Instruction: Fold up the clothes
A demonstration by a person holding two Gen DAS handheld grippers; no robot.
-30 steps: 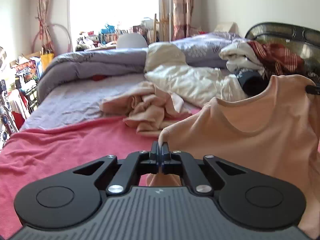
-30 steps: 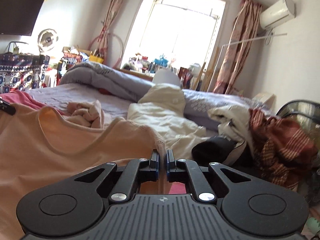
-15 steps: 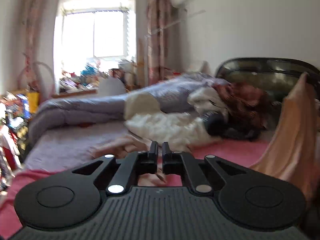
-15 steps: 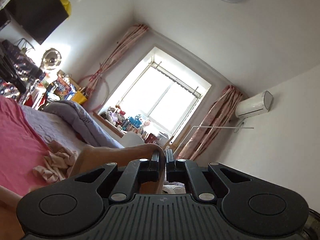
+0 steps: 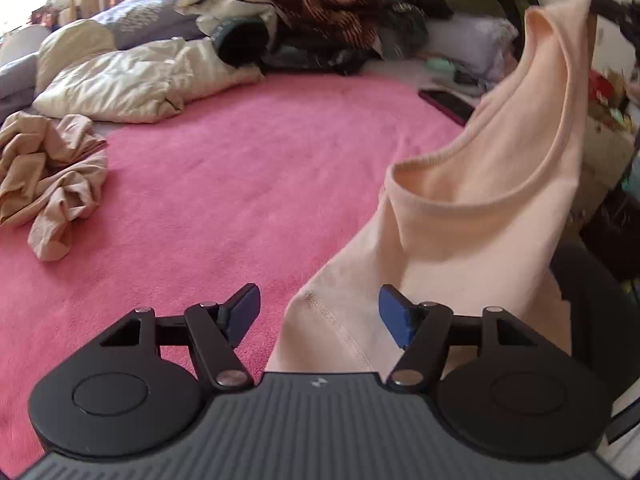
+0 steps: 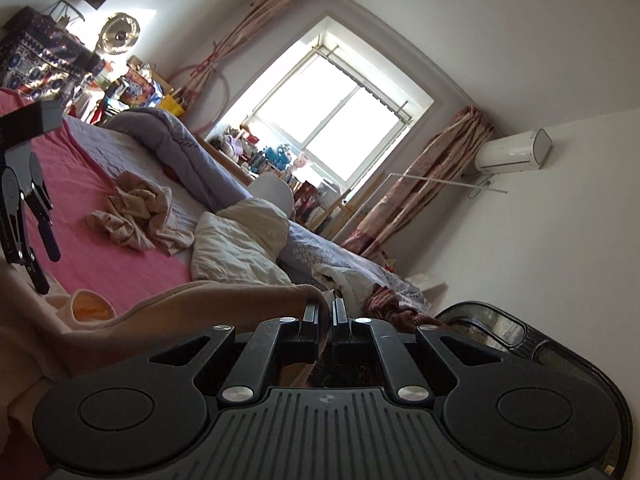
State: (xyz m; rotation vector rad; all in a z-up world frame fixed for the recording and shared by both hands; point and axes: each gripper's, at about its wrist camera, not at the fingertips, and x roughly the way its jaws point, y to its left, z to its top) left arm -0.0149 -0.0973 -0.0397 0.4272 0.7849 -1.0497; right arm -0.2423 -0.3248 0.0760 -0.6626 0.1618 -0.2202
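Peach top [image 5: 472, 216] hangs above pink blanket [image 5: 224, 184], one shoulder pinched by right gripper [image 6: 325, 312], fingers pressed together on fabric edge. Left gripper [image 5: 320, 314] just above pink blanket, jaws opening, spread wide; sleeve hem of top lies between fingers, pads not pressing it. Crumpled beige garment [image 5: 48, 176] on pink blanket's far left edge. Cream quilt [image 5: 136, 76] beyond blanket.

Black linkage arms with silver pivot screws on the left gripper [image 5: 318, 312], blue-faced pads [image 5: 394, 316], round discs flanking a ribbed grey housing with small white logo. Same on the right gripper [image 6: 325, 318], pads black.
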